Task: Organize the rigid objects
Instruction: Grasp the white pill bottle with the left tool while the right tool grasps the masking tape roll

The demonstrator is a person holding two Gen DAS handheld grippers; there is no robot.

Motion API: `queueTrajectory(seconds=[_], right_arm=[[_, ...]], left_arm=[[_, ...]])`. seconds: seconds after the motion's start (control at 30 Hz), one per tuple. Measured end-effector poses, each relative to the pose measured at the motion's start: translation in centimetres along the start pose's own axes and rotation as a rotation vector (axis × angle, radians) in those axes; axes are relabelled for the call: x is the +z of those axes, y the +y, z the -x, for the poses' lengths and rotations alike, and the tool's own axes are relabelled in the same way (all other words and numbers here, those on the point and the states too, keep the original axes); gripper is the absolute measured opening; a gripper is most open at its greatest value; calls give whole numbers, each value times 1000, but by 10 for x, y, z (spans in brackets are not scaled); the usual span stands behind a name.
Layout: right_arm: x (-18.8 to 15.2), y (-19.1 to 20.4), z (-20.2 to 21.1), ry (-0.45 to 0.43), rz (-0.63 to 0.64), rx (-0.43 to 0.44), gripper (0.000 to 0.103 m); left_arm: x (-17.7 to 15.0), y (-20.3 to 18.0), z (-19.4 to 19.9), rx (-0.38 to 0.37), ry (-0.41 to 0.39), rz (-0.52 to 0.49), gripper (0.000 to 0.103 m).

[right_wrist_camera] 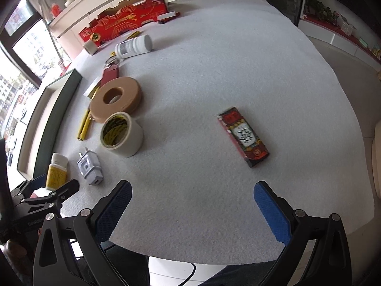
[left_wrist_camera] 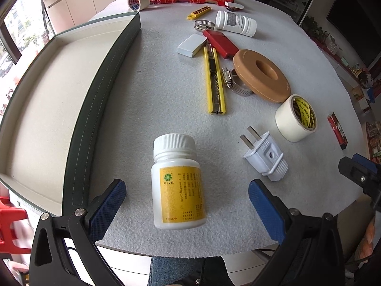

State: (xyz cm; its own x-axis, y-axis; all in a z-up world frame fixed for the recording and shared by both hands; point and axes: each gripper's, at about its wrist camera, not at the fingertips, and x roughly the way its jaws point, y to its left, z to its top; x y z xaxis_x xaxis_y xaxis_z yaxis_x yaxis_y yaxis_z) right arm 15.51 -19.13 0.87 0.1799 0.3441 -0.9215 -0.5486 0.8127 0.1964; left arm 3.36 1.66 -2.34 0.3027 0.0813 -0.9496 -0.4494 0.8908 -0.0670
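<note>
Evidently nothing is sorted yet: the tray (left_wrist_camera: 47, 100) at frame left holds nothing visible, while items lie scattered on the table (left_wrist_camera: 154, 90). My left gripper (left_wrist_camera: 187, 207) is spread wide, empty, straddling the yellow-labelled bottle (left_wrist_camera: 178, 183) at lower centre. My right gripper (right_wrist_camera: 193, 211) gapes empty, near the red box (right_wrist_camera: 243, 137).

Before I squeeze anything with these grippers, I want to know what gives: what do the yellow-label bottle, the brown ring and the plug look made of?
Yellow-label bottle: white plastic, slightly glossy, ribbed screw cap, paper-like label.
Brown ring: smooth matte tan, rounded edges; probably rubber or plastic, cannot tell which.
Plug: pale grey moulded plastic body with two bare metal prongs.
</note>
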Motion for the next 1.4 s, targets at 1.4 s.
queueTrajectory(seconds=[1.4], right_arm=[[42,72,-63,-10,135,-151,101]], left_arm=[[2,-10,-4,80,-93,40,102]])
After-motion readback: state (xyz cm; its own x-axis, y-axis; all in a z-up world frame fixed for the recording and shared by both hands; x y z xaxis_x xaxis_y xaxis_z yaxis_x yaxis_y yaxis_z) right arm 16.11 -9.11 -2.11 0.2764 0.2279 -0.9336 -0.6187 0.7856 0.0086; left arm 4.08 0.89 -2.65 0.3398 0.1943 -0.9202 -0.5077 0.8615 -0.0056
